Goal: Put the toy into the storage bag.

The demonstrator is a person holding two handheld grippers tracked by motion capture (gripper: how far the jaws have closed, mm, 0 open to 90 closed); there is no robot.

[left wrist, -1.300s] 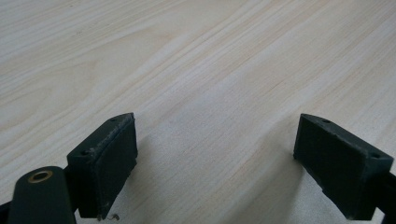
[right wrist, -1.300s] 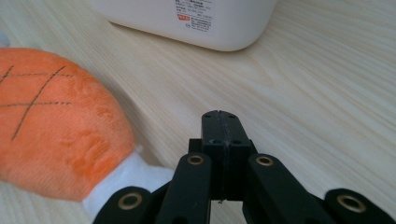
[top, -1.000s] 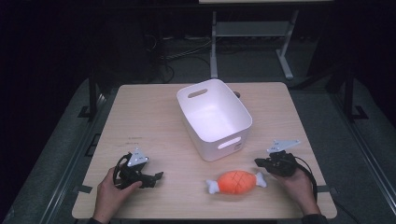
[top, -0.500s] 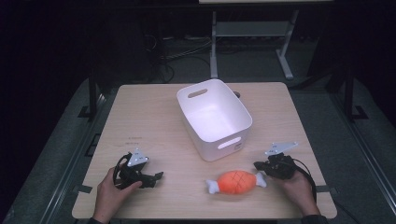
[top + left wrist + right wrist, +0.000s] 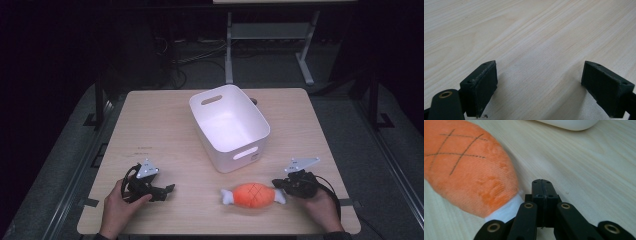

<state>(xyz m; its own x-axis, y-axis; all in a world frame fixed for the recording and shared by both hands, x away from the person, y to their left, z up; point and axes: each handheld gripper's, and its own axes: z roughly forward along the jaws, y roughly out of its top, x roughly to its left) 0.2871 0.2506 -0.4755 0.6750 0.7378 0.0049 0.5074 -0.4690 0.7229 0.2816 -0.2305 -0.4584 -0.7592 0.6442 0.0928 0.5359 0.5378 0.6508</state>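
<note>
Plush meat toy [image 5: 253, 195]: orange oval body with thin black stitched cross-hatch lines on top, short white bone-like stubs at both ends. Lies flat on its side on the surface, long axis roughly left to right. Its right white end sits just beside the tips of the right tongs [image 5: 278, 184], on their left side; in the right gripper view the white stub [image 5: 505, 209] lies against the closed jaws' left flank, not between them. Well apart from the left tongs [image 5: 169, 189], off to their right.
</note>
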